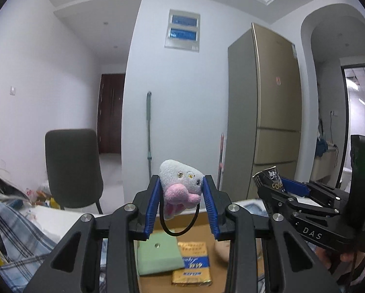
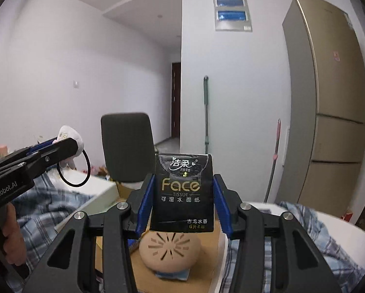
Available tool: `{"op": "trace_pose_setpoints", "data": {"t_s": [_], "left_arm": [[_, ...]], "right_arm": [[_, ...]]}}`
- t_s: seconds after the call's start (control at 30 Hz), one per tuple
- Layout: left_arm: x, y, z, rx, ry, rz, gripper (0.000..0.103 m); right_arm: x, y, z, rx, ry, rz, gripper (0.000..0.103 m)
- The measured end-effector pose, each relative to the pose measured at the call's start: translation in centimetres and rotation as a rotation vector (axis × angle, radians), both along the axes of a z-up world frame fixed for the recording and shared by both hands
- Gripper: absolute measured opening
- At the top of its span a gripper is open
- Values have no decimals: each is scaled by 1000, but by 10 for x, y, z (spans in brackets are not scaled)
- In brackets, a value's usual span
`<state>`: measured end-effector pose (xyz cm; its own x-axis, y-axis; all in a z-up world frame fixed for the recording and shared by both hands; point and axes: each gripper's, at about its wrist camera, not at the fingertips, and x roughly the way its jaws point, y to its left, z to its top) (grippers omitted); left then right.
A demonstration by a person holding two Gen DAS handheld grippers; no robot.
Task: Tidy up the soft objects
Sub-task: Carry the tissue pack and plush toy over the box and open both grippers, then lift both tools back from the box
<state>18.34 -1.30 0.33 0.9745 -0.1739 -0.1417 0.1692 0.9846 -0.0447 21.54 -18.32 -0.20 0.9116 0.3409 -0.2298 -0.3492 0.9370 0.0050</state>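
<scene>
My left gripper (image 1: 181,195) is shut on a small grey-and-pink plush toy (image 1: 180,188) with a black elastic loop (image 1: 178,222) hanging under it, held above an open cardboard box (image 1: 199,222). It also shows at the left of the right wrist view (image 2: 69,136). My right gripper (image 2: 183,195) is shut on a black "Face" tissue pack (image 2: 183,193), held upright above the box (image 2: 214,249). The right gripper appears in the left wrist view (image 1: 272,183) with the pack (image 1: 270,178). In the box lie a green sponge (image 1: 158,254), a gold tissue pack (image 1: 193,263) and a tan bun-shaped squishy (image 2: 170,251).
A blue plaid cloth (image 1: 19,234) covers the table around the box; it also shows in the right wrist view (image 2: 304,244). A dark chair (image 1: 71,168) stands behind the table. A gold fridge (image 1: 268,112), a mop (image 1: 148,127) and clutter (image 1: 2,185) at the left sit beyond.
</scene>
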Motion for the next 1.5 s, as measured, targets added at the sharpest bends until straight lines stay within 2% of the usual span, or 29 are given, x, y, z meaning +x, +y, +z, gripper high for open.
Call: {"op": "trace_pose_setpoints", "data": {"t_s": [0.1,0.47,0.7,0.73,0.77,0.8,0.83,0.87,1.03,1.23,1.5], "left_arm": [[8,3,-8,-3,40,-19,36],[11,-8,-32,42,70,-13,36],[21,-3,-36,12,120,-15,36],[22,-4,-36,15,120,-15,37],[22,-4,-36,17,121,-15,48],[23,-5,-36,20,125,-12,55],[24,-4,-35,19,126,-10,71],[25,-4,-34,13,124,-4,81],[24,3,-34,-20,120,25,81],[19,3,-33,-19,106,27,81],[-3,-1,-5,26,-4,45,81]], "right_arm": [[6,-1,-10,12,49,10,46],[5,2,-20,-19,55,37,46],[10,4,-22,-31,75,57,46],[10,4,-22,-30,77,58,46],[10,3,-22,-28,78,58,47],[11,3,-22,-27,79,57,50],[11,2,-21,-26,79,53,61],[10,2,-21,-24,76,49,74],[10,1,-20,-16,74,40,77],[10,0,-20,-10,67,35,77],[-2,-15,14,58,-2,7,77]]}}
